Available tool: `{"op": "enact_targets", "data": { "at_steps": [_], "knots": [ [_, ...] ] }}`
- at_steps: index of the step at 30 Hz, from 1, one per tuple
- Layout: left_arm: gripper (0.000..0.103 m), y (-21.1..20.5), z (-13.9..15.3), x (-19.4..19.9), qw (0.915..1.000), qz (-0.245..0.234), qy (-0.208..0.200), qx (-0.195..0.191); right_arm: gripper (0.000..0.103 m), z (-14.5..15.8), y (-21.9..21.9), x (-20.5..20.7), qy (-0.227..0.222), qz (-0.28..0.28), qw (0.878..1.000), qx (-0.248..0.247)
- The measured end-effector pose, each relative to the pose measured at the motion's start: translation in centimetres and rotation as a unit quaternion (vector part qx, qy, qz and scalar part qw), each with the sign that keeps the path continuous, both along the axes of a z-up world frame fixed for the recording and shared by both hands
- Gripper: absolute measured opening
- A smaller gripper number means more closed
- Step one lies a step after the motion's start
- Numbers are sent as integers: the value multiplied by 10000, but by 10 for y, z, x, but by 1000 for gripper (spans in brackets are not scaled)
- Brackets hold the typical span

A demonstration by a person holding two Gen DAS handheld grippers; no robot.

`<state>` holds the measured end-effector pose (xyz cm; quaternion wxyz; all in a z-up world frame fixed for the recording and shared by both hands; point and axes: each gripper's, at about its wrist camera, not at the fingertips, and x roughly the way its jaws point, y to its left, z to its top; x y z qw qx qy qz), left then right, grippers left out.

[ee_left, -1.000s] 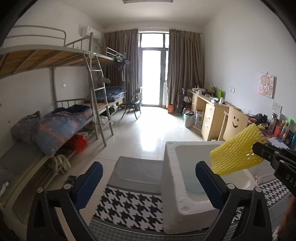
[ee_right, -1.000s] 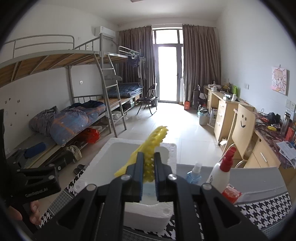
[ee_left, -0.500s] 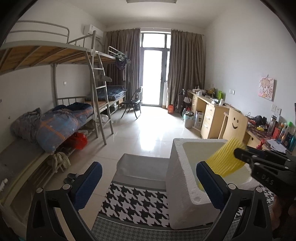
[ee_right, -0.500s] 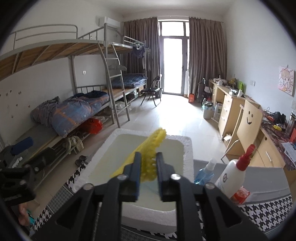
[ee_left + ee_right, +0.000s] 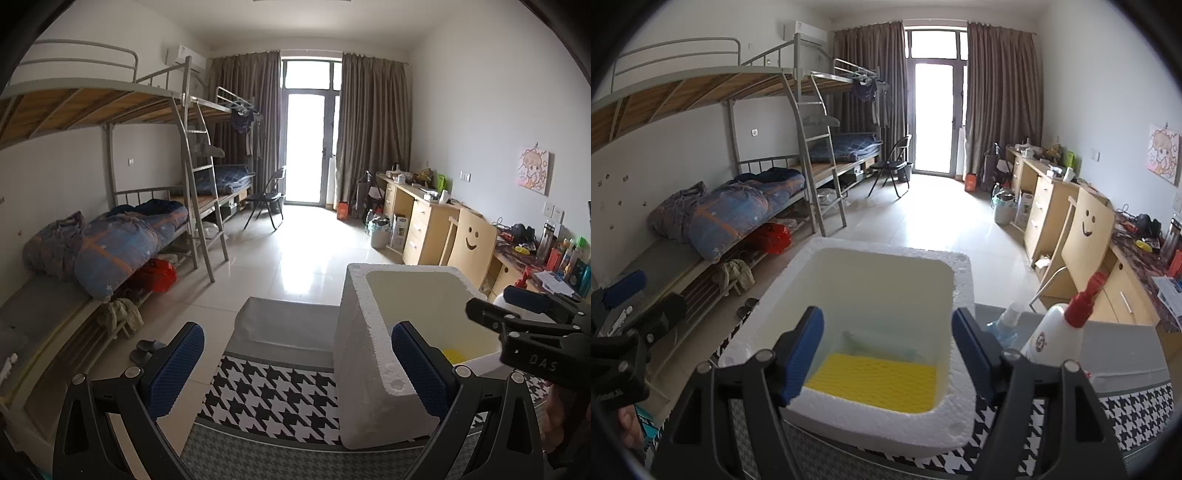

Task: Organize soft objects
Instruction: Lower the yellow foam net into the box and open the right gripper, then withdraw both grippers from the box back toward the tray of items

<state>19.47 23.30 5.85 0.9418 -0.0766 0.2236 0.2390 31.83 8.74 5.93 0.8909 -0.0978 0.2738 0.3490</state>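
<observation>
A yellow foam net sleeve (image 5: 875, 380) lies flat on the bottom of the white styrofoam box (image 5: 960, 280); a sliver of the sleeve (image 5: 452, 355) shows in the left wrist view inside the same box (image 5: 364, 332). My right gripper (image 5: 888, 350) is open and empty, just above the box's near rim. It also shows in the left wrist view (image 5: 524, 325). My left gripper (image 5: 297, 363) is open and empty, to the left of the box over the table's edge.
The box stands on a table with a houndstooth cloth (image 5: 273, 398). A white bottle with a red cap (image 5: 1060, 332) and a small spray bottle (image 5: 1006, 325) stand right of the box. Bunk beds (image 5: 110, 221) line the left wall, desks (image 5: 424, 221) the right.
My right gripper lowered the yellow sleeve into the box, opened and let it go. The sleeve now lies on the box bottom. The left gripper stayed open.
</observation>
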Motion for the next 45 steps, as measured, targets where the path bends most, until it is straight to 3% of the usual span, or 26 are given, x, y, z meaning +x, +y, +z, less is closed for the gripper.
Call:
{"op": "enact_targets", "data": {
  "at_steps": [5,13,18,45],
  "knots": [
    [102,-6,3,-1,10000,-8,-42,14,81,9,-16,-2,-32,-23,9998,191],
    [102,-22,10,-3,9998,-139,-102,70,82,23,-36,-12,-206,-125,9988,436],
    [102,-33,16,-5,9995,-260,-180,88,95,29,-46,-24,-454,-228,9973,526],
    [102,-94,27,-8,9951,-927,-294,175,96,30,-113,-49,-681,-640,9931,704]
  ]
}}
